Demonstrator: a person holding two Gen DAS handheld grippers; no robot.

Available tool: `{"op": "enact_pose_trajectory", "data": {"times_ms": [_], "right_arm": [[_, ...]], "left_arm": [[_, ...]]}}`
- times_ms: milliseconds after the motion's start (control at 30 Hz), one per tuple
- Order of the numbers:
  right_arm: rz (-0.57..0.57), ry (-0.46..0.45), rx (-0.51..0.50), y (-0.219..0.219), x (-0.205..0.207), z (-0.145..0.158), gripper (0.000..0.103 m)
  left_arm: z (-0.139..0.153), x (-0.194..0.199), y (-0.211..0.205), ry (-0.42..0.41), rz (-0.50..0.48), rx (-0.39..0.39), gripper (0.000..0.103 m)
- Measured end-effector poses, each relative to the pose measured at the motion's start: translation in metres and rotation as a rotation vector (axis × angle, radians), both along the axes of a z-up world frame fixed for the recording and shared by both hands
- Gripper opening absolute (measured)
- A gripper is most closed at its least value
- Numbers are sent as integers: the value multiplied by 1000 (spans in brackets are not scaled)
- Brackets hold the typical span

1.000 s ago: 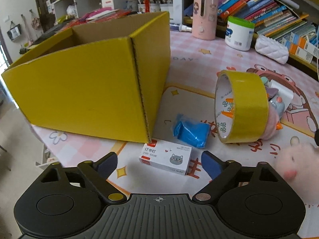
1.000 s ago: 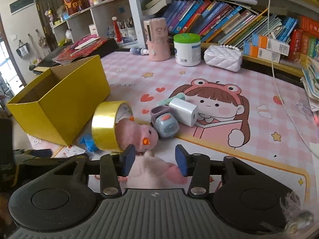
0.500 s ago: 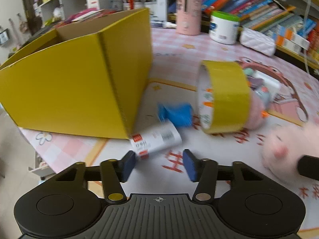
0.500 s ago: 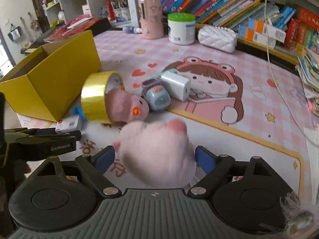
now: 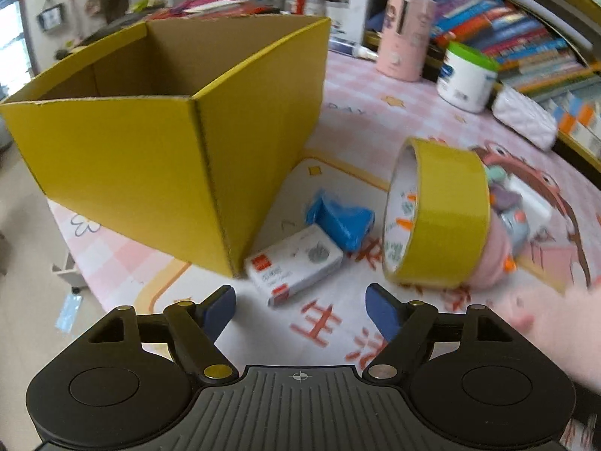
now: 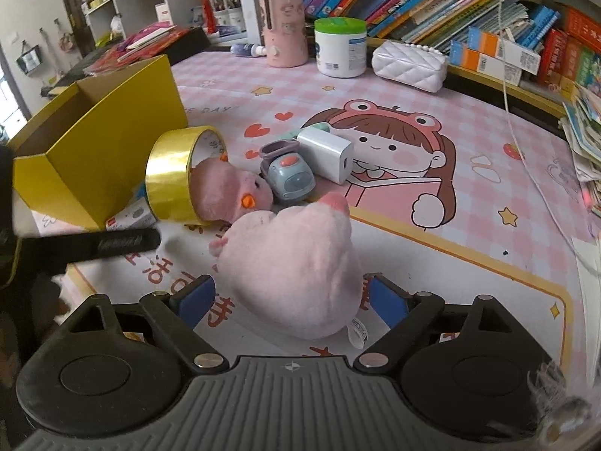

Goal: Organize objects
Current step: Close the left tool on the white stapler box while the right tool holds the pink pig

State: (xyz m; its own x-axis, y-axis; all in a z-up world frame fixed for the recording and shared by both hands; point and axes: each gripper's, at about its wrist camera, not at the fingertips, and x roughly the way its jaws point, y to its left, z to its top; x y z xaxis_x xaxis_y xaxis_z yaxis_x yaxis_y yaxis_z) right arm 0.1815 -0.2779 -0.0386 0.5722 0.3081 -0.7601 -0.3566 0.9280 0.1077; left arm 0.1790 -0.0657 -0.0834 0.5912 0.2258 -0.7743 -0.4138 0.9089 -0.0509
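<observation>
Left gripper (image 5: pixel 300 306) jaws opening, nothing between them; white cardboard staple box (image 5: pixel 295 265) centre frame beside open yellow cardboard box (image 5: pixel 150 173); right gripper (image 6: pixel 291 297) spread around pale pink plush toy (image 6: pixel 296 270), lower centre, yellow tape roll (image 6: pixel 169 176) beyond

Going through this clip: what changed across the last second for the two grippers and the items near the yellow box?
The right gripper let go of the pale pink plush, which now lies between its open fingers. The left gripper narrowed and is opening again with nothing between its jaws; the staple box turned askew beside the yellow box. The tape roll stayed put.
</observation>
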Motion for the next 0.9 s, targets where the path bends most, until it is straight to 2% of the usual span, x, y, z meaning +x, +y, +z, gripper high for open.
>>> {"op": "enact_pose_trajectory", "data": {"times_ms": [267, 300, 333, 567, 700, 900], "right_arm": [[52, 2, -23, -4, 4, -4, 89], [54, 4, -25, -5, 5, -4, 89], [55, 6, -27, -6, 6, -5, 89], [46, 16, -11, -10, 12, -8, 89], [54, 30, 6, -4, 15, -10, 94], [27, 27, 14, 5, 27, -17, 95]], "left_arm": [[-4, 18, -12, 7, 163, 62, 76], [-5, 19, -13, 7, 174, 70, 73], [-4, 20, -14, 1, 182, 78, 61], [2, 0, -11, 18, 129, 38, 58], [6, -21, -13, 36, 62, 12, 58], [28, -39, -5, -7, 59, 14, 58]]}}
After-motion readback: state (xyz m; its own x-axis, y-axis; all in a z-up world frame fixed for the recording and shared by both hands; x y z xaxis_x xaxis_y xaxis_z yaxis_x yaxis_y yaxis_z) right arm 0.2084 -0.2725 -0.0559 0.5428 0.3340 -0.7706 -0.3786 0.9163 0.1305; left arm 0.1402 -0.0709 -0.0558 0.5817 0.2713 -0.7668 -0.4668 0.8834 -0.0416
